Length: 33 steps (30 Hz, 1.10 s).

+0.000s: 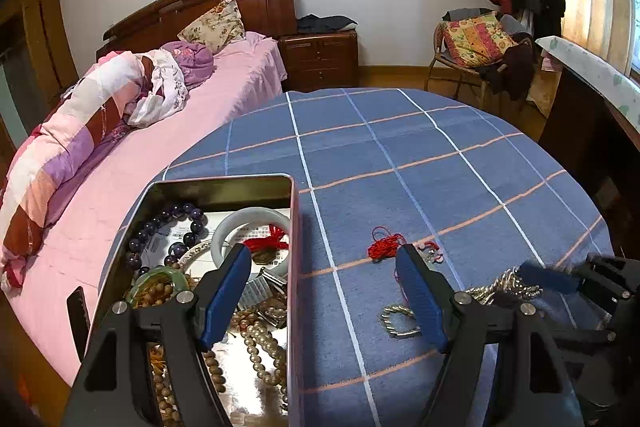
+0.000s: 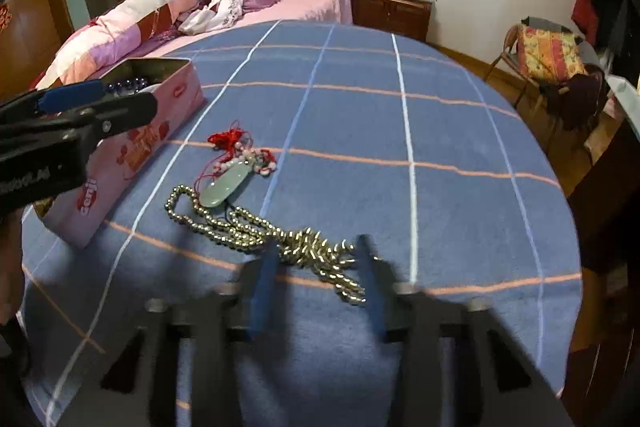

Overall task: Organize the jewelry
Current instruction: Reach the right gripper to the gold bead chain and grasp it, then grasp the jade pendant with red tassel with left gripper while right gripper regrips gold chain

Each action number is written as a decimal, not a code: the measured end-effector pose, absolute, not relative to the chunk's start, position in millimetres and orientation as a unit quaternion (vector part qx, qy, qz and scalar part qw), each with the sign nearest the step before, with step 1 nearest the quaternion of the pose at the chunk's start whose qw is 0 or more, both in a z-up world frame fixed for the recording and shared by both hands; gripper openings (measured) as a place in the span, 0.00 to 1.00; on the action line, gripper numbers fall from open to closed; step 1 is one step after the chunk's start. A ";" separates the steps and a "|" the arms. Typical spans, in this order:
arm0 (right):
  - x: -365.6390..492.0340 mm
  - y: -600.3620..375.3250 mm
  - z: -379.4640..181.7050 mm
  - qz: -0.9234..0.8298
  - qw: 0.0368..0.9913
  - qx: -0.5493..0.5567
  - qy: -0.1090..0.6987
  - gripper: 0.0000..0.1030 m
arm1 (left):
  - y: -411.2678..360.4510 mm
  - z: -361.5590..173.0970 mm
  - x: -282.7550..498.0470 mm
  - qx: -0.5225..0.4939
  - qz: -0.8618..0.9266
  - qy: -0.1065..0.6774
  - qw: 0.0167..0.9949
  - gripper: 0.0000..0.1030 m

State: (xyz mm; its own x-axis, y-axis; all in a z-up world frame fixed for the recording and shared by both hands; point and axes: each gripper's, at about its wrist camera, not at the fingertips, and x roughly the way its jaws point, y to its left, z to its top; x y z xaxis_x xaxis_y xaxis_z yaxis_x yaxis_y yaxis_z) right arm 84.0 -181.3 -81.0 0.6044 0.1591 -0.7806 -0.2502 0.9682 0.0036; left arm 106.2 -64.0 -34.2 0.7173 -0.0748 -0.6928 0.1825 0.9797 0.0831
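Observation:
A pink tin [image 1: 297, 227] stands open at the table's left, holding a purple bead bracelet [image 1: 176, 223], a pale bangle [image 1: 248, 217], pearls [image 1: 260, 351] and wooden beads. My left gripper [image 1: 322, 251] is open and holds nothing; one finger hangs over the tin, the other over the cloth. On the blue checked cloth lie a pale green pendant [image 2: 218, 193] on red cord [image 1: 384, 247] and a long silver bead necklace [image 2: 224, 223]. My right gripper [image 2: 318, 243], blurred, is shut on the necklace's bunched end, pads against both sides. The rest of the chain trails towards the tin.
The round table [image 2: 440, 115] is covered by a blue cloth with white and orange lines. A bed with pink bedding [image 1: 120, 163] runs close along the left behind the tin. A chair with cushions [image 1: 476, 43] and a dark desk [image 1: 592, 131] stand to the right.

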 end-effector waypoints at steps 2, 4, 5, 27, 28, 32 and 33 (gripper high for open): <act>82.1 -188.8 -81.9 0.103 0.896 -0.046 0.429 0.11 | -66.0 -35.5 107.4 0.073 -0.070 0.371 0.923 0.73; 76.9 -198.3 -79.9 0.083 0.902 -0.043 0.422 0.07 | -68.3 -37.1 108.0 0.074 -0.071 0.374 0.922 0.73; 74.8 -204.5 -77.4 0.075 0.905 -0.034 0.417 0.07 | -70.1 -37.8 108.2 0.075 -0.074 0.374 0.921 0.73; 66.7 -220.3 -76.3 0.056 0.915 -0.016 0.400 0.07 | -119.2 -85.2 140.8 0.119 -0.100 0.422 0.893 0.67; 66.0 -220.5 -75.4 0.056 0.915 -0.017 0.398 0.07 | -118.2 -85.3 139.9 0.124 -0.096 0.416 0.896 0.63; 63.1 -220.8 -73.1 0.060 0.917 -0.011 0.393 0.07 | -110.1 -81.6 139.5 0.128 -0.108 0.417 0.893 0.00; 62.7 -219.7 -72.9 0.061 0.918 -0.010 0.392 0.07 | -107.0 -81.5 140.1 0.114 -0.115 0.426 0.890 0.00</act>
